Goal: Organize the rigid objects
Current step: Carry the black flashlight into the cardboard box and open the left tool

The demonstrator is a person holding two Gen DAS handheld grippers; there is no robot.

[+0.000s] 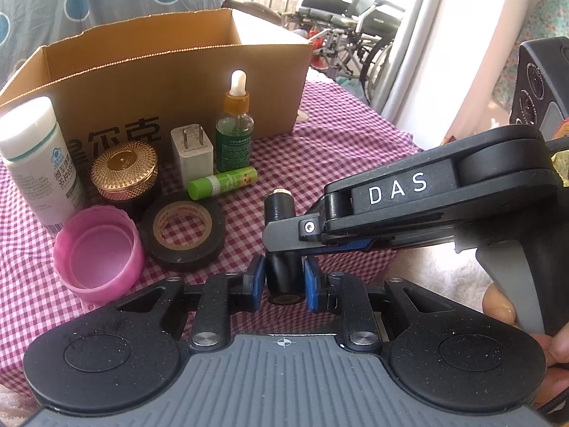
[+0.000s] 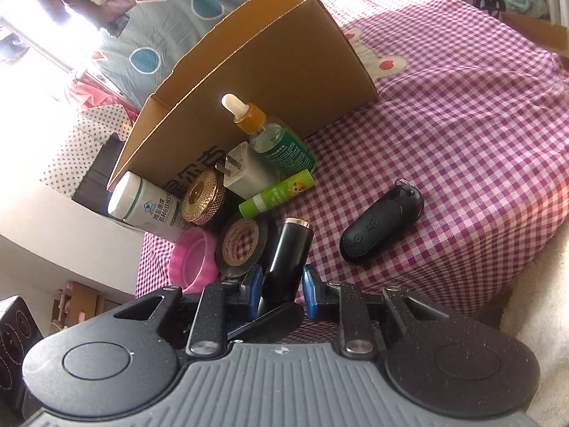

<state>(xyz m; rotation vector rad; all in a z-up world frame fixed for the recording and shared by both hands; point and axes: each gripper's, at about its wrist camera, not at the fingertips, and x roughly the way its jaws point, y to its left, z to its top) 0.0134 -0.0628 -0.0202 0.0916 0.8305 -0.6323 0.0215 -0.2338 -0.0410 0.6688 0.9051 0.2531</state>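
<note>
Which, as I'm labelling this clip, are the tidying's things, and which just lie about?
Job: black tube, cardboard box, white bottle, gold jar, charger, dropper bottle, glue stick, tape roll, pink cap, key fob.
Lying about: wheelchairs, black device.

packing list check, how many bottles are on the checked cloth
2: white pill bottle at the left of the cardboard box, dropper bottle by the charger plug. The box may hide more.

matt cardboard box [image 1: 213, 71], checked cloth [image 1: 338, 135], glossy black tube [image 2: 291, 252]

Both wrist views look steeply down from close above the checked surface [image 1: 320, 135]. Each faces the cardboard box [image 1: 170, 71] (seen tilted from the right wrist). They share the small items clustered before it.
</note>
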